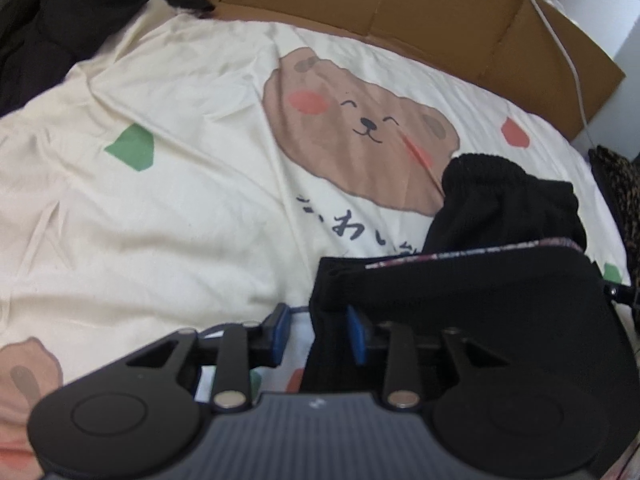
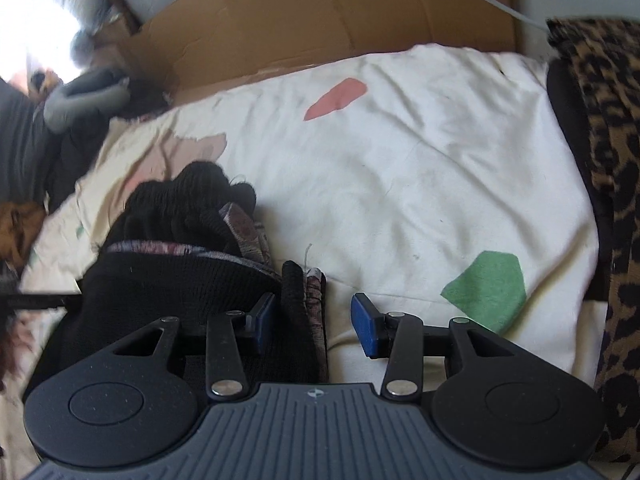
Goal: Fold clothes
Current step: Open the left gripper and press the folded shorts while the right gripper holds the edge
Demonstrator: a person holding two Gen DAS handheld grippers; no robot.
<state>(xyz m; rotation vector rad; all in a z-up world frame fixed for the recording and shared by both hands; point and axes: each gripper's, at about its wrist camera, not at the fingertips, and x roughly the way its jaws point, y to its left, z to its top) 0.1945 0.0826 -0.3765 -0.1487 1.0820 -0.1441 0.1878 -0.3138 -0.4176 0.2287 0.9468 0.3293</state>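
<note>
Both tongs [image 1: 318, 330] [image 2: 314, 322] stand parted — black garment [image 1: 500, 292] edge between each pair.

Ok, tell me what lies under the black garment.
The black garment rests on the cream bear-print bedsheet. It covers part of the printed writing; whatever else lies beneath stays hidden.

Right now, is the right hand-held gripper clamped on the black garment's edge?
Apart. The right wrist view shows the right hand-held gripper open, the black garment beside one pad, clear bedsheet before the other.
</note>
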